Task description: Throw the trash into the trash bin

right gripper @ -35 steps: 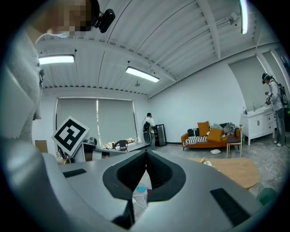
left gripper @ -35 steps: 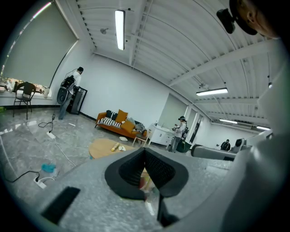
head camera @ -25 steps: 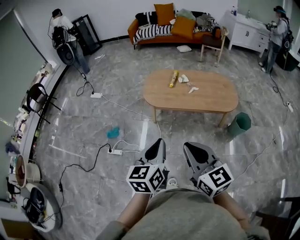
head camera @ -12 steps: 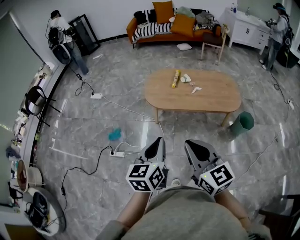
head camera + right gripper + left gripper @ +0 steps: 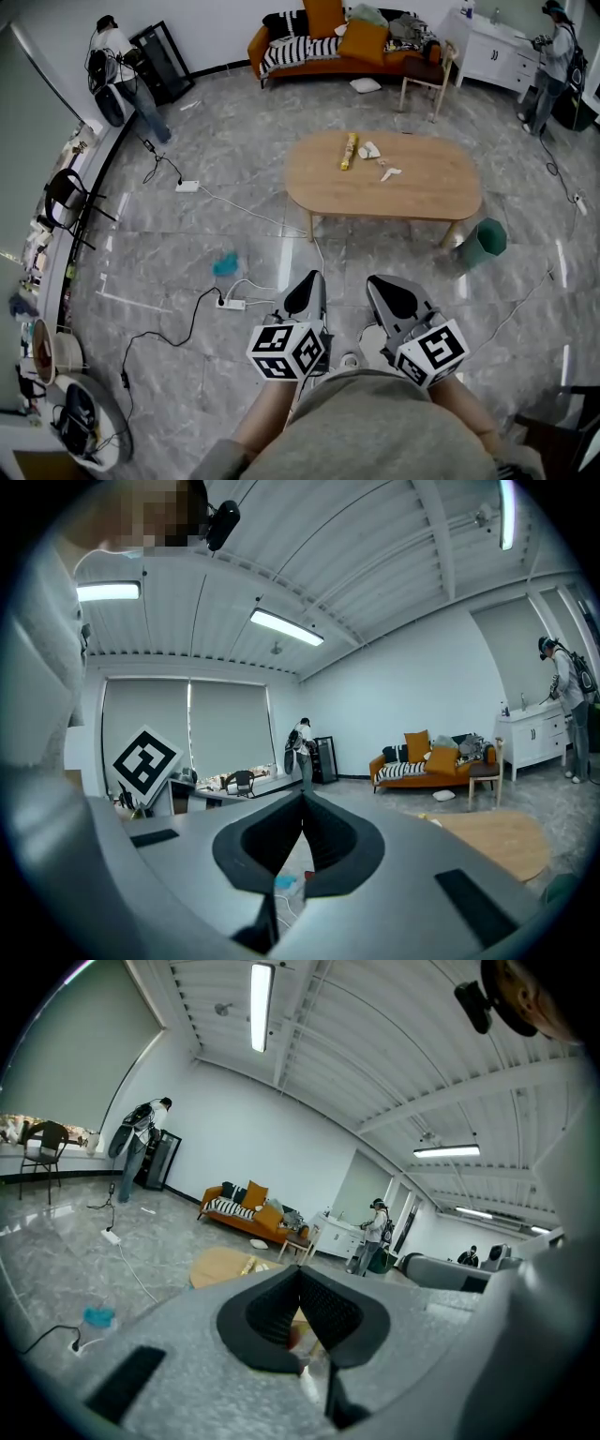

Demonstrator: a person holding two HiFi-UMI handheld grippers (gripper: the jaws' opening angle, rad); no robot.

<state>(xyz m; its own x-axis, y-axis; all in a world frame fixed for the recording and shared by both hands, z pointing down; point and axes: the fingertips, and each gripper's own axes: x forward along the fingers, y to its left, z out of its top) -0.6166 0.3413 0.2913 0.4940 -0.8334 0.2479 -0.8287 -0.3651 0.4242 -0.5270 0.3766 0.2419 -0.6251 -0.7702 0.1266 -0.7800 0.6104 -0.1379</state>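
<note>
The trash lies on an oval wooden table (image 5: 412, 192) ahead of me: a yellow wrapper (image 5: 349, 151) and two white crumpled scraps (image 5: 368, 150) (image 5: 387, 172). A green trash bin (image 5: 483, 242) stands on the floor by the table's right end. My left gripper (image 5: 307, 287) and right gripper (image 5: 386, 289) are side by side low in the head view, well short of the table. In the left gripper view the left gripper (image 5: 300, 1274) is shut and empty, with the table (image 5: 220, 1265) beyond it. The right gripper (image 5: 302, 803) is likewise shut with nothing in it.
Cables and power strips (image 5: 231, 303) trail over the grey floor to my left, near a blue scrap (image 5: 225, 265). An orange sofa (image 5: 333, 52), a stool (image 5: 424, 84) and a white cabinet (image 5: 497, 56) line the far wall. One person (image 5: 117, 66) stands far left, another (image 5: 553, 52) far right.
Both grippers have edged forward together a little, staying side by side and shut. The things on the table and the bin have not moved.
</note>
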